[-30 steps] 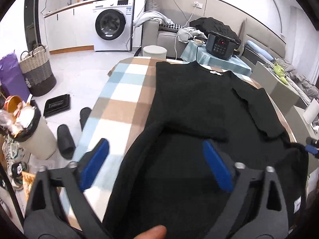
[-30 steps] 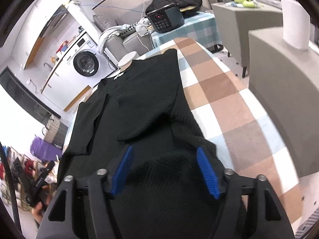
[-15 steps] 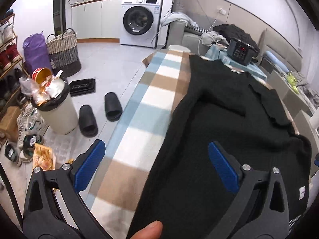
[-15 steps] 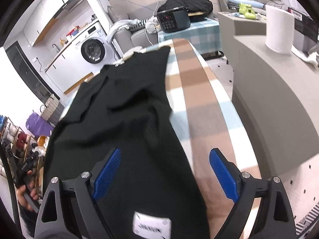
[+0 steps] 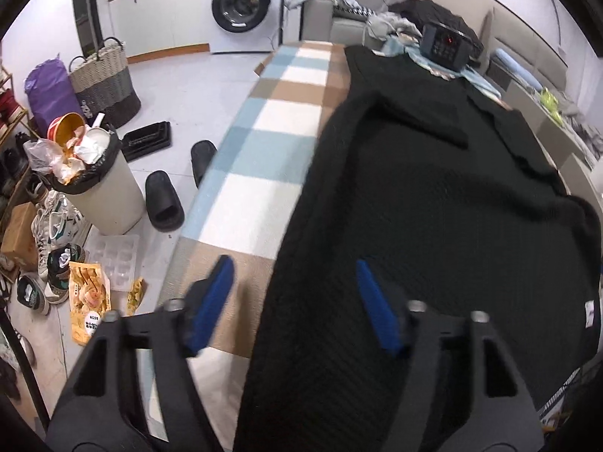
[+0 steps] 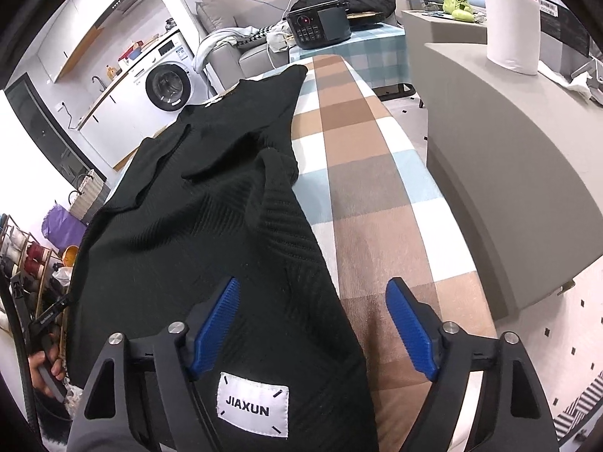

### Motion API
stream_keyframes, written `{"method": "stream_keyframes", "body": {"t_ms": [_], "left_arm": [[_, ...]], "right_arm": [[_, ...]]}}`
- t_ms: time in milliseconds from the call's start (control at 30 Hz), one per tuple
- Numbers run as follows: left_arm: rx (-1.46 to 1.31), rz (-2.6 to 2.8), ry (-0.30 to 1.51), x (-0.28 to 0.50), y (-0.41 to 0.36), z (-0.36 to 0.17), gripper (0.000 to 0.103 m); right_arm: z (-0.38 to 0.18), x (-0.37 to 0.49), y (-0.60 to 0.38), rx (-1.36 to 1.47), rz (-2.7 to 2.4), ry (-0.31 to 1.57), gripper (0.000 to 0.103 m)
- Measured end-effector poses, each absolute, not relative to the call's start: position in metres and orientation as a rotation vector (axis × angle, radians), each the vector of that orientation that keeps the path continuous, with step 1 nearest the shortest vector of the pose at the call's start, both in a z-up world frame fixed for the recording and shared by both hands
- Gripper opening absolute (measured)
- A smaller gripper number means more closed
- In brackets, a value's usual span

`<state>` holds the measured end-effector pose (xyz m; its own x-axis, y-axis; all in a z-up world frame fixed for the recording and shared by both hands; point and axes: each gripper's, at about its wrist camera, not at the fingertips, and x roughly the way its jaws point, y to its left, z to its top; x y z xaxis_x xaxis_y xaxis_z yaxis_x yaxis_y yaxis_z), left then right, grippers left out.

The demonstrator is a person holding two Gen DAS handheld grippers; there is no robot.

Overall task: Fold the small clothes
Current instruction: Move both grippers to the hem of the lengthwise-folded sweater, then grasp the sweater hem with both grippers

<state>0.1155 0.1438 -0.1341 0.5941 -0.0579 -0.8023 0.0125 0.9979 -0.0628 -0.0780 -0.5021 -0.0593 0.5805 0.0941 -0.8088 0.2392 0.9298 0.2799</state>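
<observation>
Black knit: the sweater (image 5: pixel 433 207) lies lengthwise on the checked tablecloth (image 5: pixel 264 158), neckline at the far end, hem nearest the grippers, so a fold can run up its length.
Sleeves: both already lie turned in across the chest, which narrows the body to a strip; my judgement is that the bottom-to-top fold comes next.
Label: the white JIAXUN tag (image 6: pixel 253 403) sits at the hem corner, under the right tongs.
Left gripper (image 5: pixel 297 301): its jaws have just been closing and stand about half apart, straddling the sweater's left edge near the hem; the pads do not yet press on the cloth.
Right gripper (image 6: pixel 314 329): parted wide, astride the right edge near the hem, one pad over knit, the other over tablecloth; nothing gripped.
Why so placed: one tong per hem corner lets both lift evenly.
Surroundings: washing machine (image 5: pixel 241 3), bin (image 5: pixel 98 184) and slippers (image 5: pixel 164 199) lie off the table.
</observation>
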Motion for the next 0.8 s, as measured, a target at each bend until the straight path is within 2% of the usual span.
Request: {"method": "stream_keyframes", "body": {"t_ms": [33, 67, 133, 167, 233, 300, 633, 800], "left_arm": [[-0.048, -0.043, 0.937, 0.117, 0.142, -0.135, 0.045], [-0.046, -0.046, 0.944, 0.119, 0.141, -0.137, 0.032], [-0.063, -0.061, 0.933, 0.121, 0.141, -0.138, 0.021], [-0.072, -0.066, 0.929, 0.124, 0.141, -0.138, 0.009], [-0.09, -0.076, 0.915, 0.126, 0.142, -0.135, 0.005], [-0.115, -0.083, 0.882, 0.127, 0.144, -0.128, 0.003], [-0.204, -0.151, 0.716, 0.143, 0.147, -0.07, 0.003], [-0.201, -0.113, 0.696, 0.177, 0.151, -0.063, 0.003]], "right_arm": [[-0.06, -0.077, -0.501, 0.374, -0.086, 0.953, 0.074], [-0.061, -0.076, -0.499, 0.365, -0.087, 0.954, 0.072], [-0.066, -0.072, -0.495, 0.346, -0.085, 0.959, 0.057], [-0.067, -0.071, -0.494, 0.339, -0.078, 0.963, 0.052], [-0.071, -0.065, -0.487, 0.297, -0.068, 0.974, 0.021], [-0.067, -0.062, -0.483, 0.285, -0.045, 0.958, 0.006], [-0.011, -0.053, -0.525, 0.534, -0.028, 0.663, 0.005], [-0.009, -0.027, -0.531, 0.556, -0.035, 0.655, 0.005]]}}
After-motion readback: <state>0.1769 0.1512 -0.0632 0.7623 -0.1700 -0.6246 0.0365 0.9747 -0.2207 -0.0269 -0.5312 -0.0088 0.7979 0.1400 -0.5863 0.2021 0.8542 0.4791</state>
